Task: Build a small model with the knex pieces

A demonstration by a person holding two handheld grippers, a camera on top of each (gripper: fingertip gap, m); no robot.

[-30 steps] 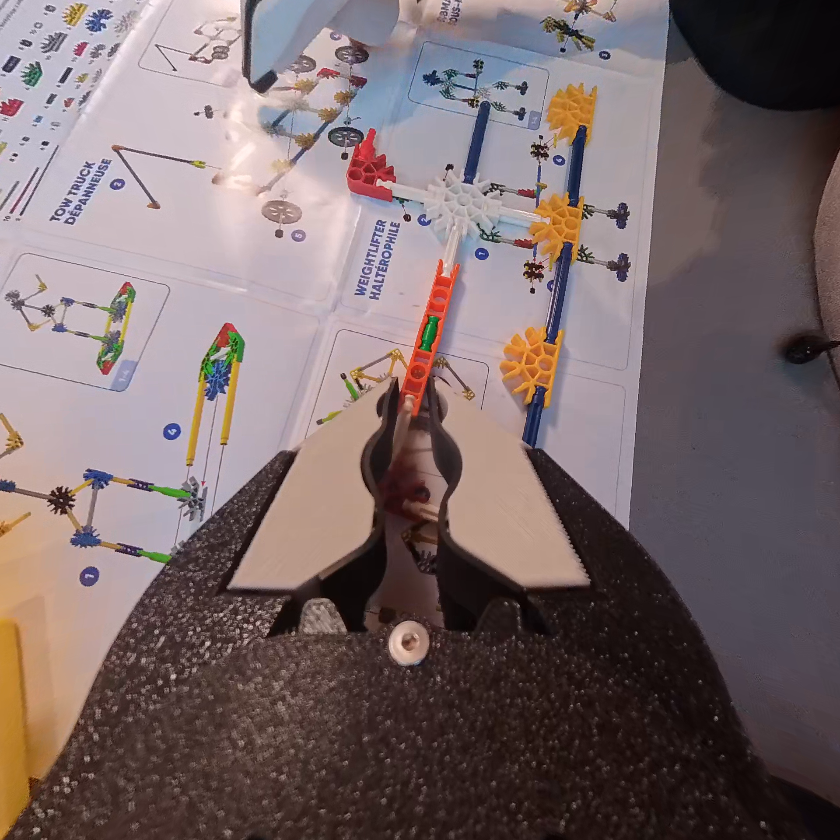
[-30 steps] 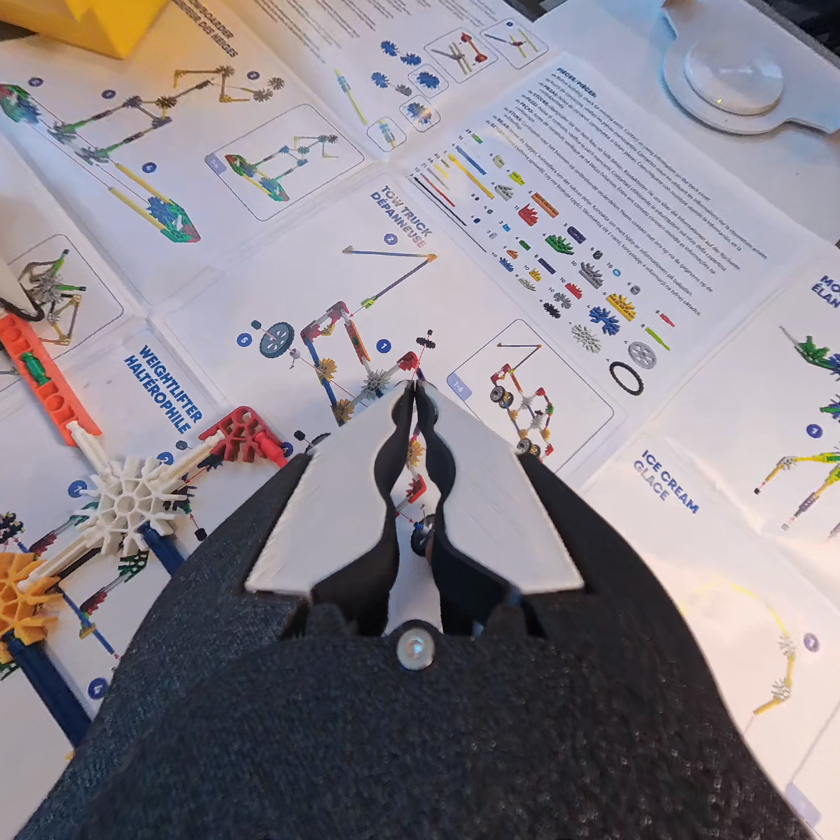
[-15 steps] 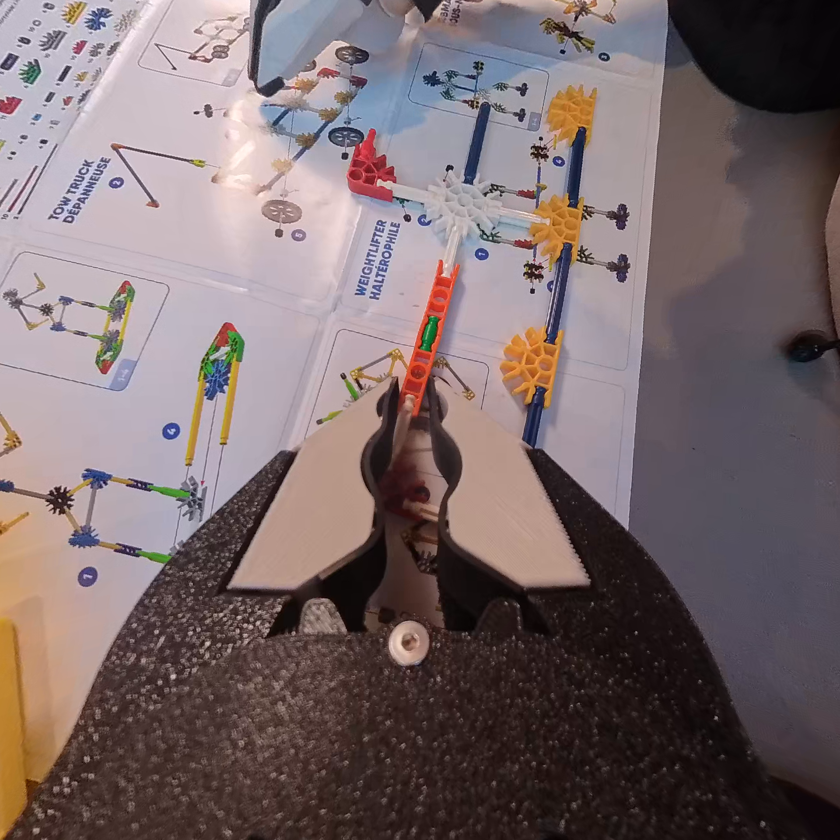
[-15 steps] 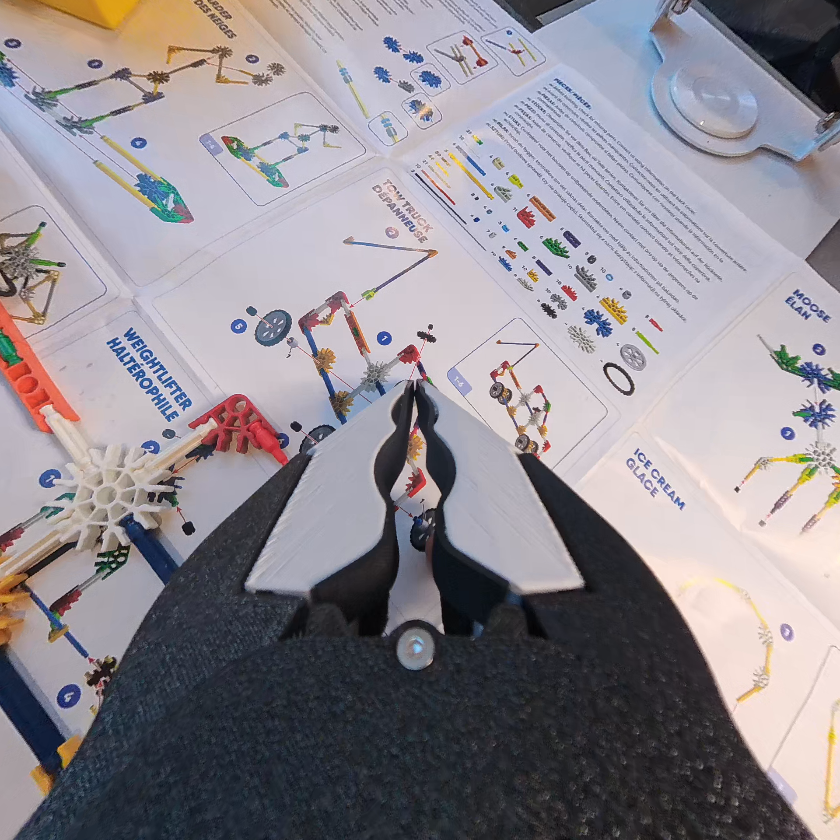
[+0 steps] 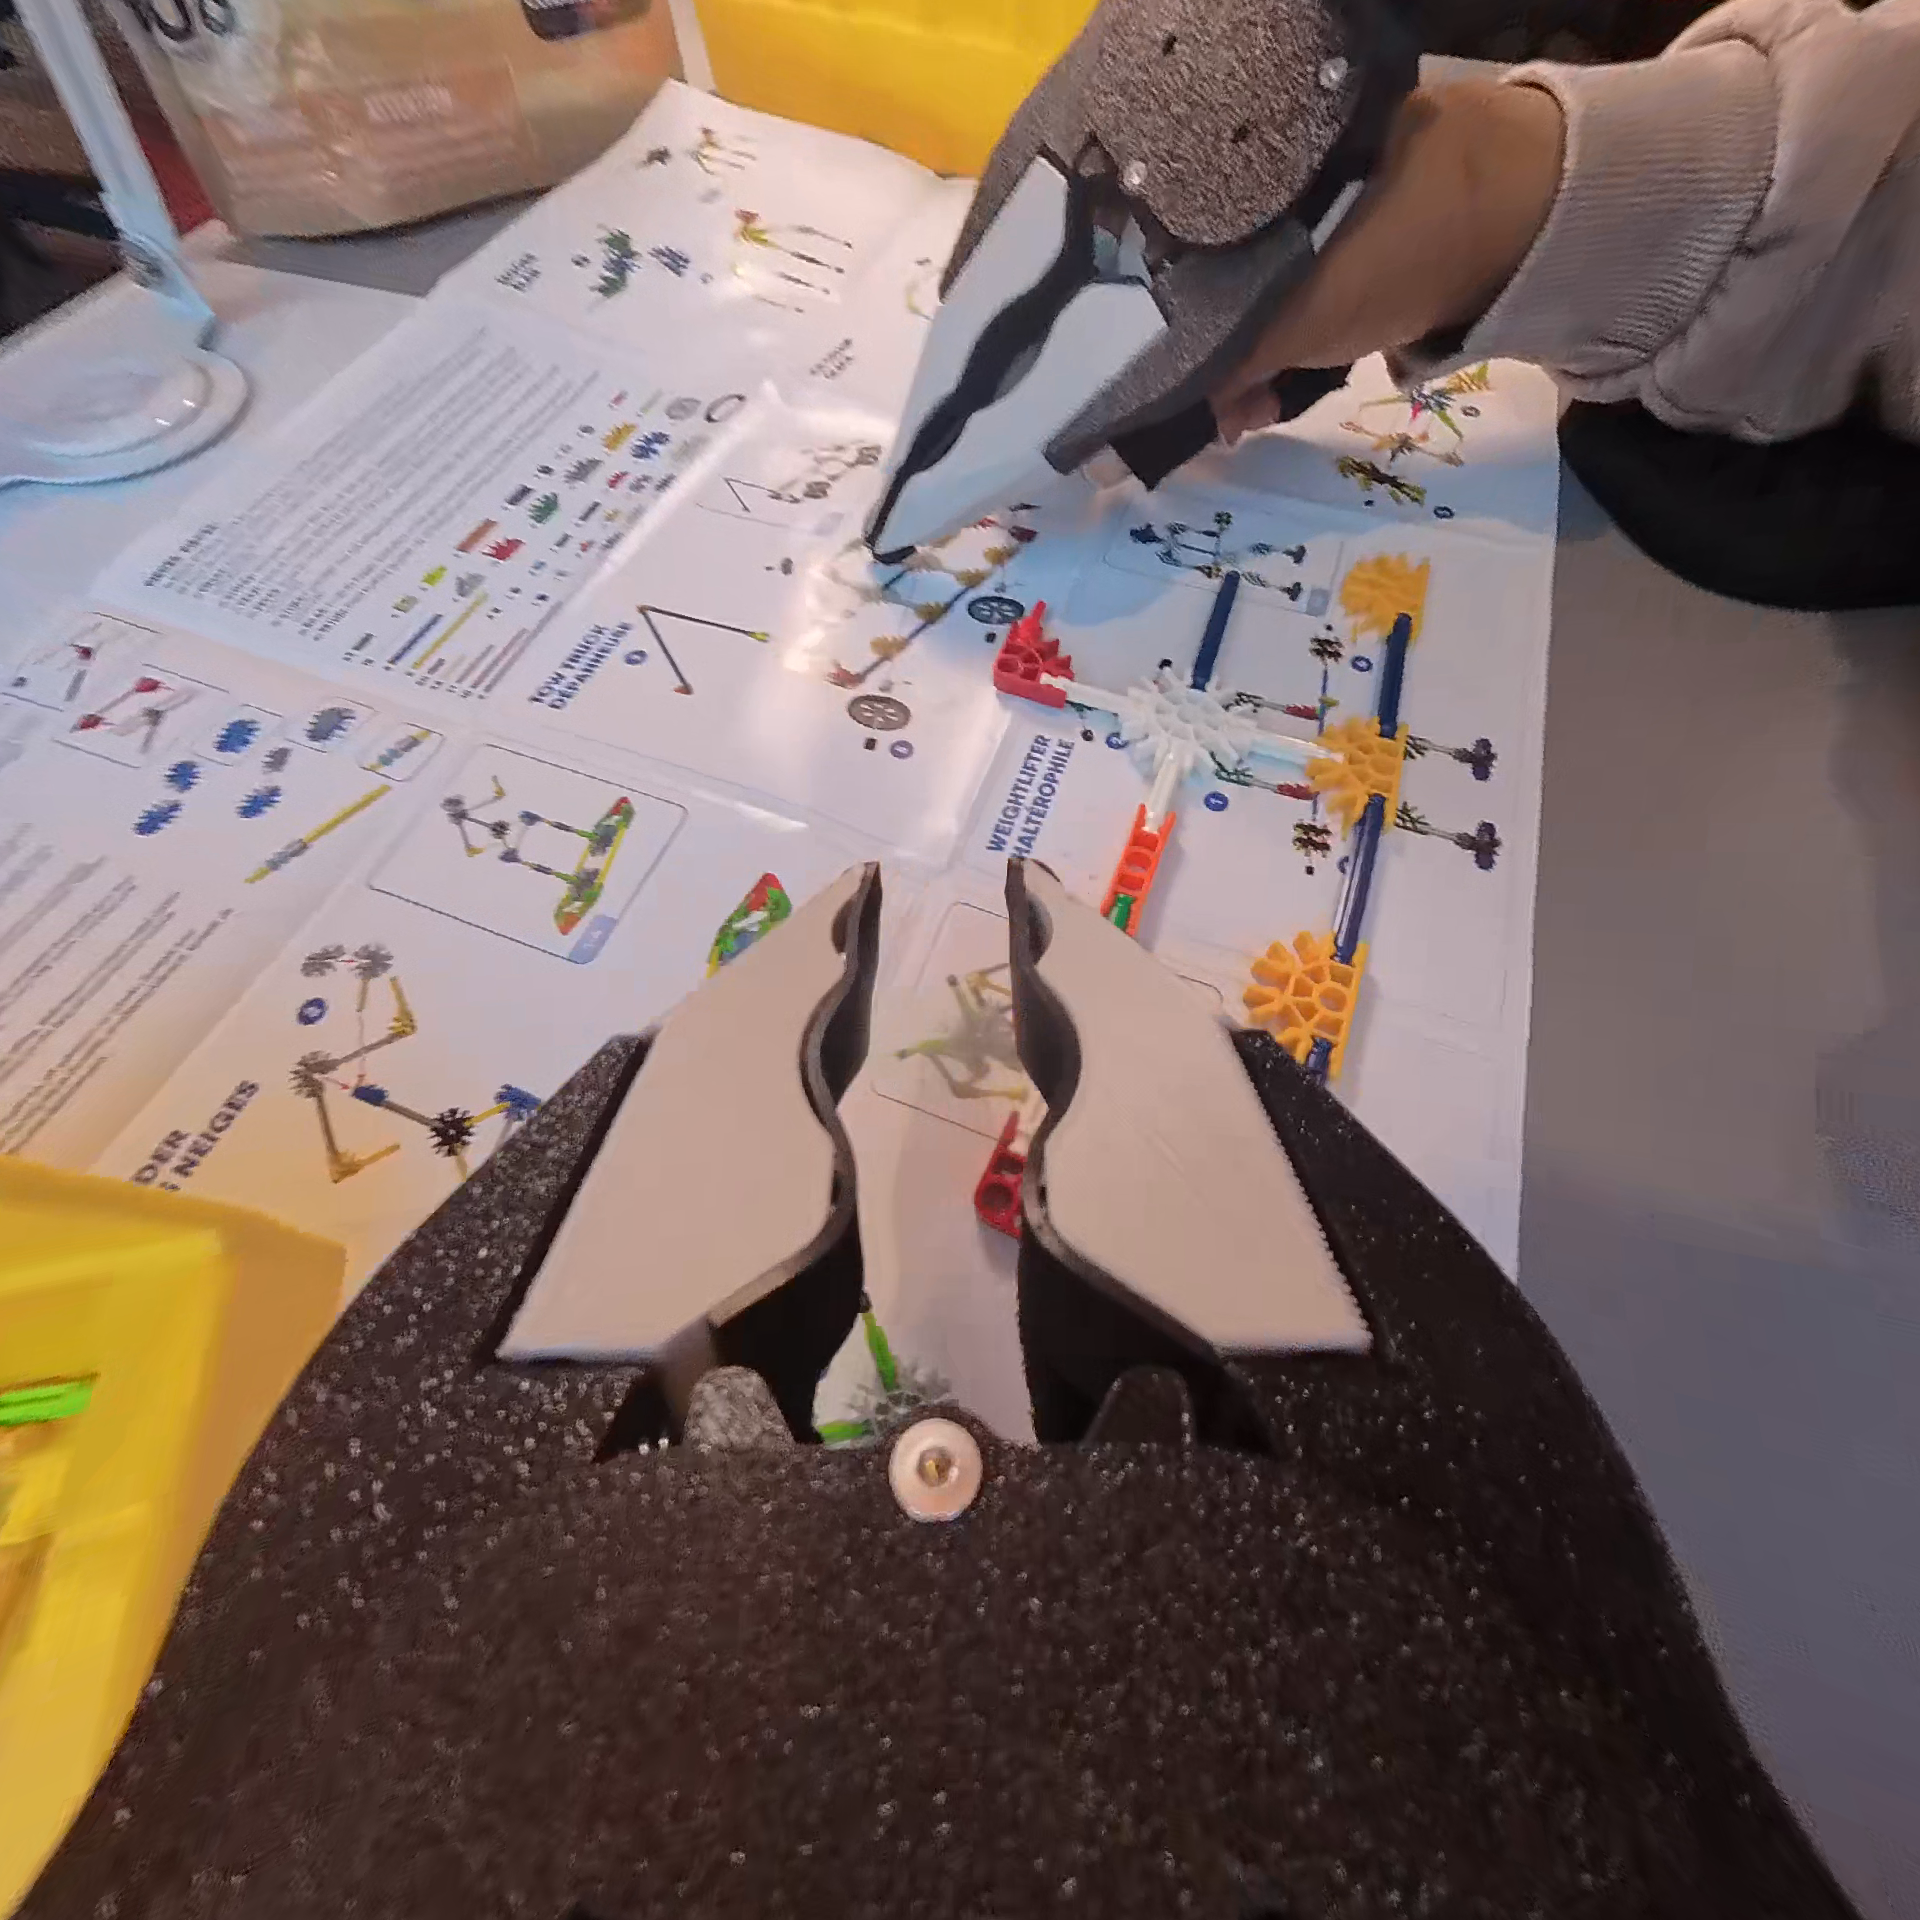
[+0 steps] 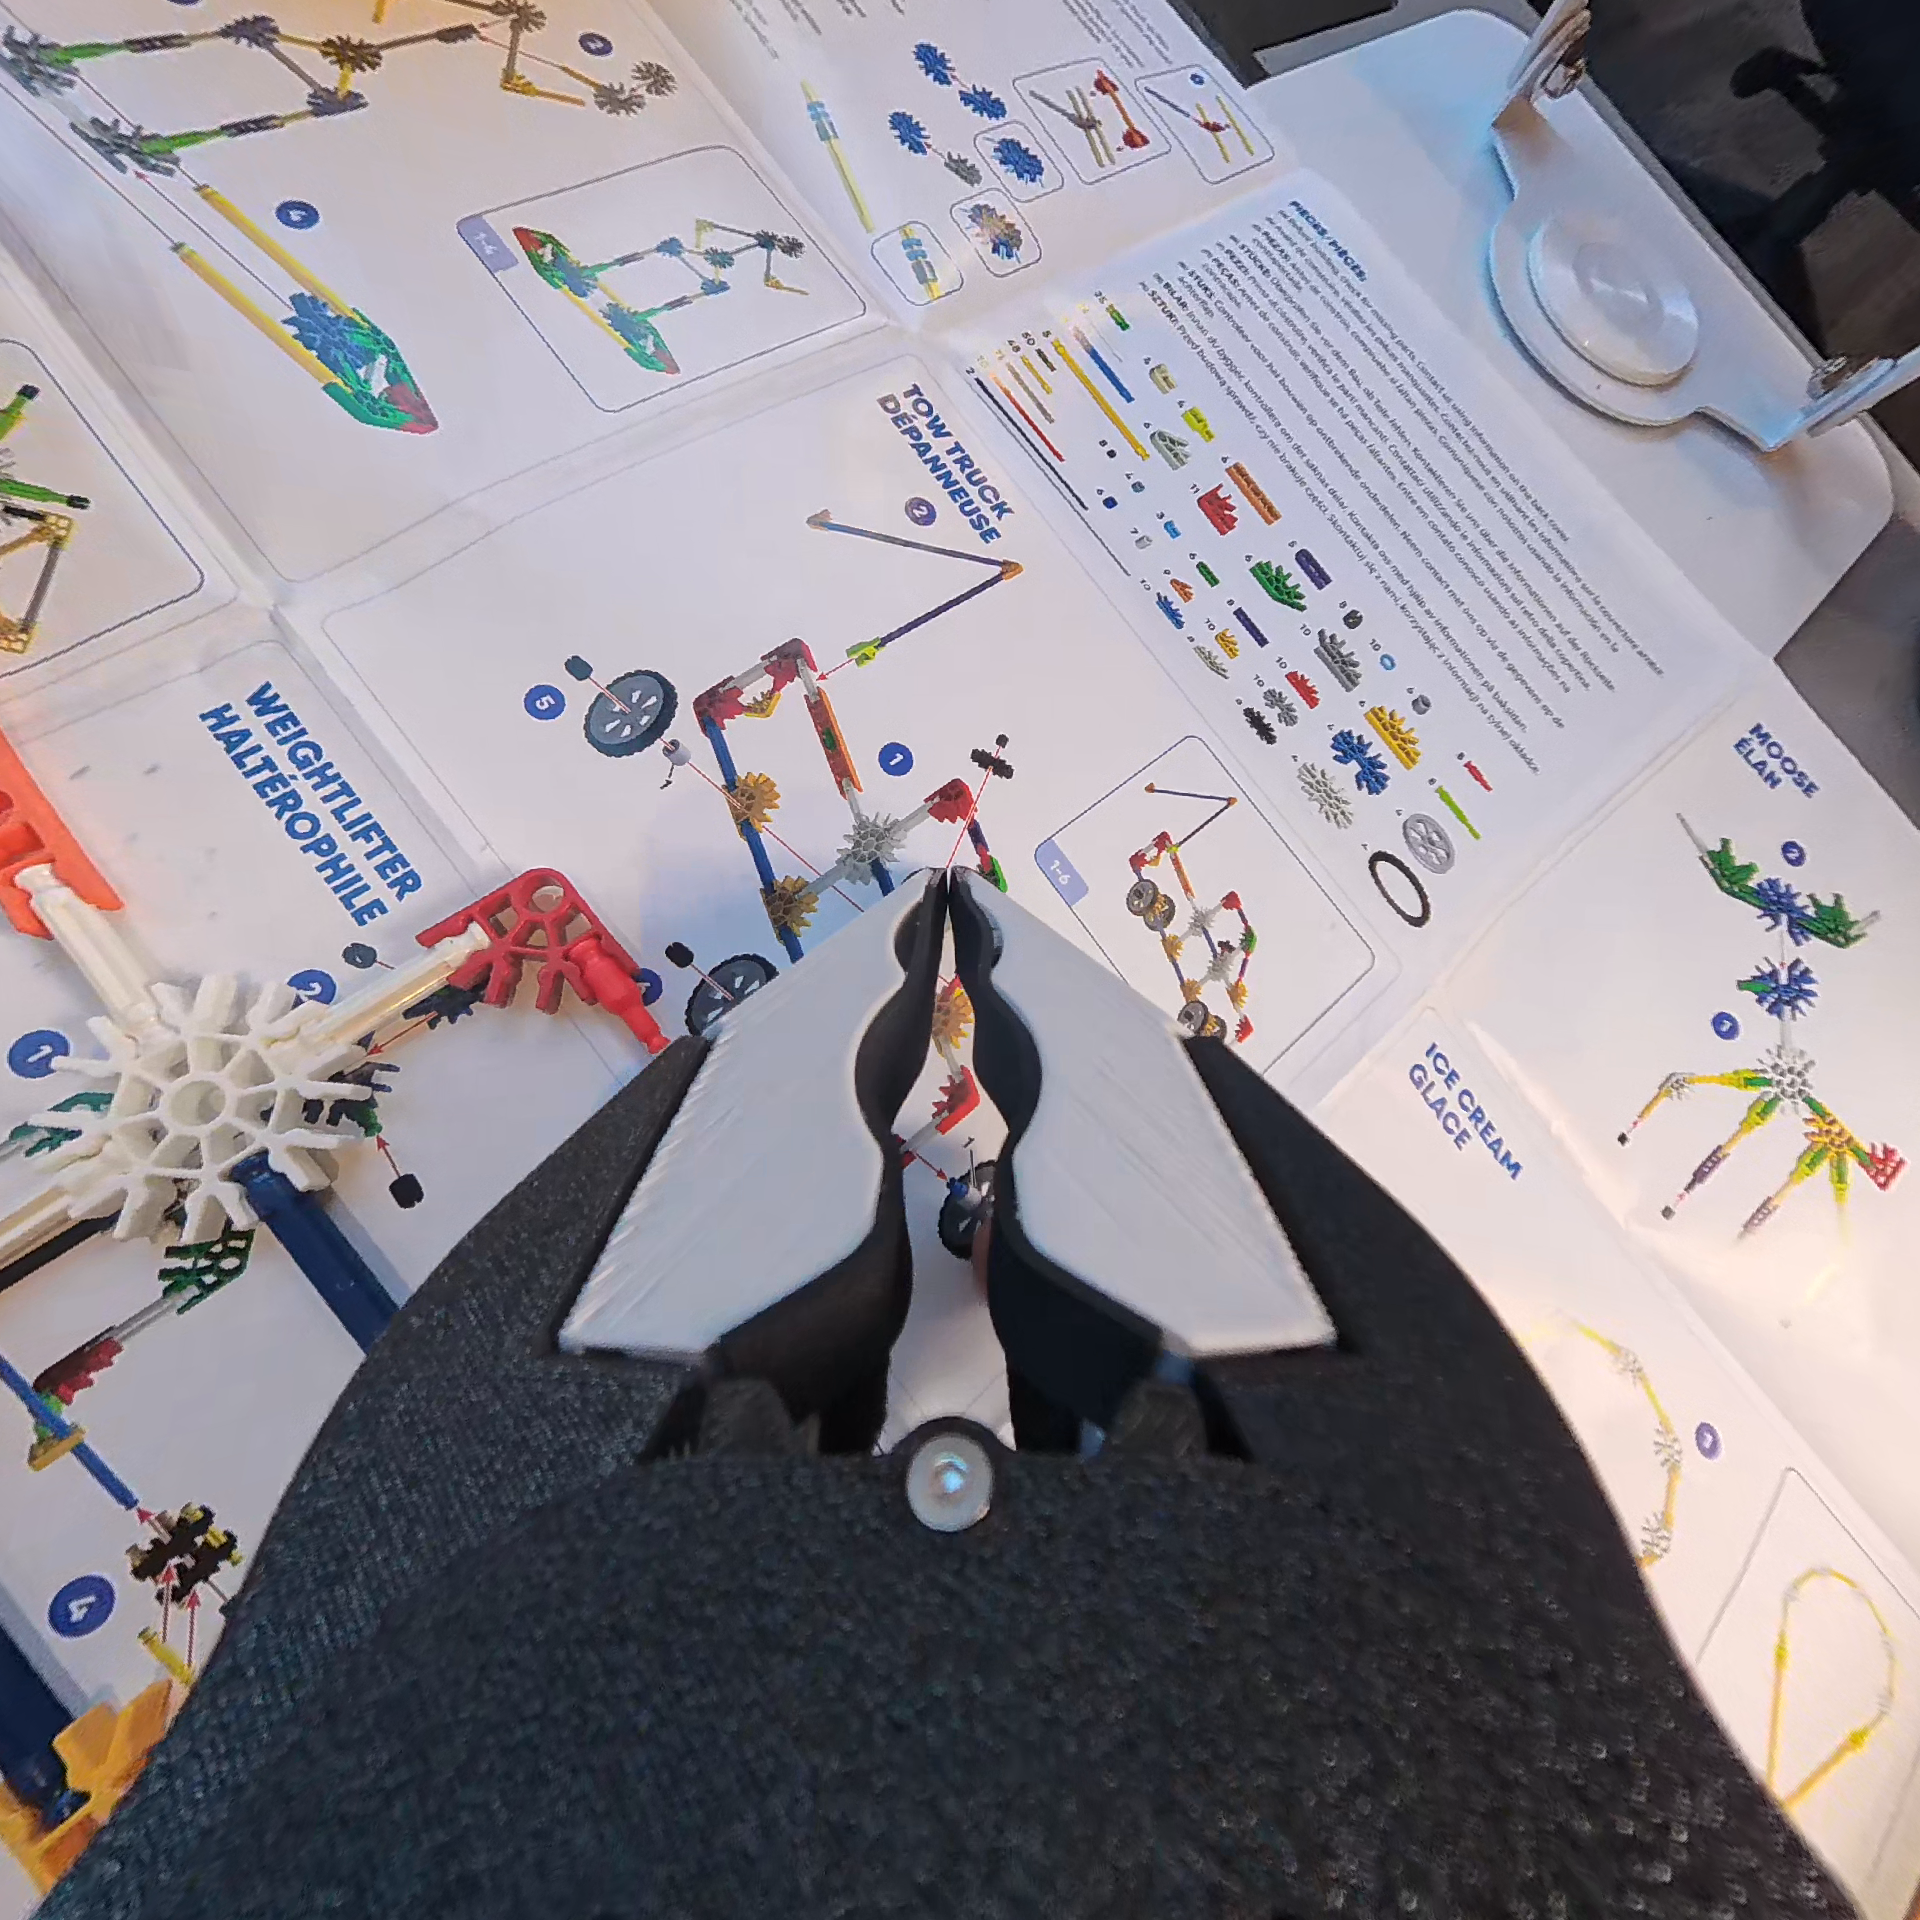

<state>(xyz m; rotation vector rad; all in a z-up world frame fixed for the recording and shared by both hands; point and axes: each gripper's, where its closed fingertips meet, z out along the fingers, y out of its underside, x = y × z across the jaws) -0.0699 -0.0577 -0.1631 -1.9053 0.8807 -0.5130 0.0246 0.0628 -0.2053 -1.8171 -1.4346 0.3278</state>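
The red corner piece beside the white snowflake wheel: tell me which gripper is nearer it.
Right. The right gripper, shut, has its tips just beside the red corner piece. The left gripper, open, sits farther back, near the orange strip.

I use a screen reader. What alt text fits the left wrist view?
The left gripper hangs open and empty over an instruction sheet, a rod-and-connector toy lying ahead. Beyond, the right gripper, shut, points at the sheet.

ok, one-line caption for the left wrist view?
Left claw open above instruction sheet; right claw shut beside rod-and-connector toy.
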